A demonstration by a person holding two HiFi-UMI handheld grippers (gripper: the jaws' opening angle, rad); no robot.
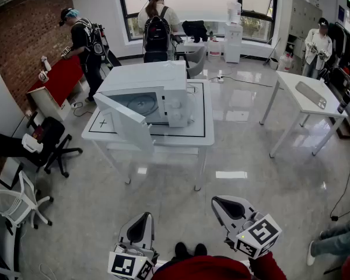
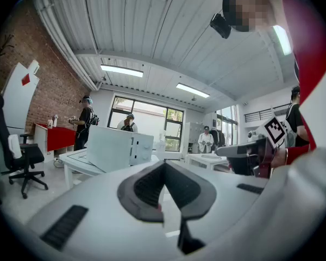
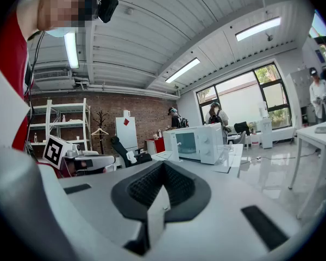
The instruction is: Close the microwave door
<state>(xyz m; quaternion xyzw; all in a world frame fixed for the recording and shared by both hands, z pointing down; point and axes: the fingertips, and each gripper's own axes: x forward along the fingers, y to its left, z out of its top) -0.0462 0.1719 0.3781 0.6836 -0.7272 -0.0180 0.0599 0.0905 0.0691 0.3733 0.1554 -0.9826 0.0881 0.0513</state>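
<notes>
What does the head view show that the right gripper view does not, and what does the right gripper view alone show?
Only the head view: the person's black shoes and the top of the microwave. Only the right gripper view: the ceiling light strips, a coat stand and a metal shelf. Both: the microwave with its door open, standing on a white table, and the left gripper.

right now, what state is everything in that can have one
microwave door: open, swung wide from its left side
microwave: on the white table, turntable showing inside
left tongs: shut, empty, far short of the microwave
right tongs: shut, empty, far short of the microwave
</notes>
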